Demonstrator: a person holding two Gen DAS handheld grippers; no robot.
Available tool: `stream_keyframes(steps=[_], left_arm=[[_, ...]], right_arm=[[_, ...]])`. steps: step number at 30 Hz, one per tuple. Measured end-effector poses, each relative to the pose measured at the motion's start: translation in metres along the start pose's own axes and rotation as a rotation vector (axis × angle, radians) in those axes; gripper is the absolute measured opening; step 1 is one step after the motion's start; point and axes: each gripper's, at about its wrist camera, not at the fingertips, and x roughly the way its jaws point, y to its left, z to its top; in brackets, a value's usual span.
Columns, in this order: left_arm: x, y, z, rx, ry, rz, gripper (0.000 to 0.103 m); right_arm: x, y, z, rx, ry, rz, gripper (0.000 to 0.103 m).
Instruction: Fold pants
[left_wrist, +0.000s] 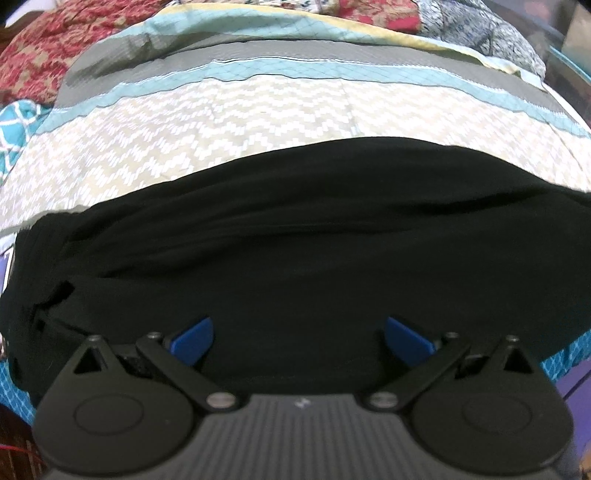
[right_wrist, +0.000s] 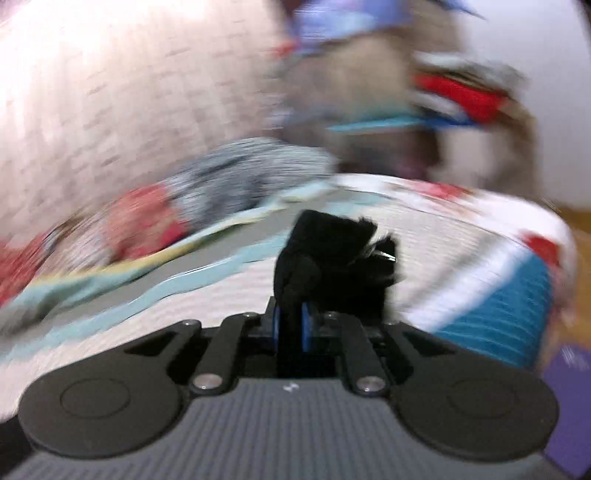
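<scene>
Black pants (left_wrist: 295, 236) lie in a long band across the patterned bedspread (left_wrist: 207, 122) in the left wrist view. My left gripper (left_wrist: 301, 338) is open, its blue fingertips (left_wrist: 194, 339) wide apart just above the near edge of the pants, holding nothing. In the right wrist view, which is blurred by motion, my right gripper (right_wrist: 291, 325) is shut on a bunched end of the black pants (right_wrist: 332, 258), lifted above the bed.
Red floral bedding (left_wrist: 55, 48) and a grey-patterned cloth (left_wrist: 476, 26) lie at the far side of the bed. A teal-and-white patterned cover (left_wrist: 14, 129) sits at the left edge. A stack of clothes or items (right_wrist: 406, 92) stands beyond the bed.
</scene>
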Motion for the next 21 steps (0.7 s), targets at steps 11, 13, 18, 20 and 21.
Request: stream_keyframes(steps=[11,13,18,20,21], left_arm=[[-0.007,0.044,-0.010,-0.095,-0.017,-0.027,0.103],[-0.010,0.044,-0.012,-0.085,-0.029,-0.037,0.103],[-0.015,0.042,-0.013,-0.073,-0.057,-0.086,0.103],[-0.015,0.042,-0.013,-0.069,-0.061,-0.096,0.103],[-0.015,0.041,-0.012,-0.065,-0.060,-0.098,0.103]], right_arm=[[0.023,0.153,-0.114,-0.551,0.361,0.324,0.018],[0.015,0.153,-0.110,-0.579,0.365,0.351,0.034],[-0.005,0.139,-0.076,-0.488,0.345,0.430,0.051],[-0.011,0.139,-0.062,-0.424,0.279,0.440,0.051],[-0.011,0.136,-0.056,-0.390,0.247,0.427,0.050]])
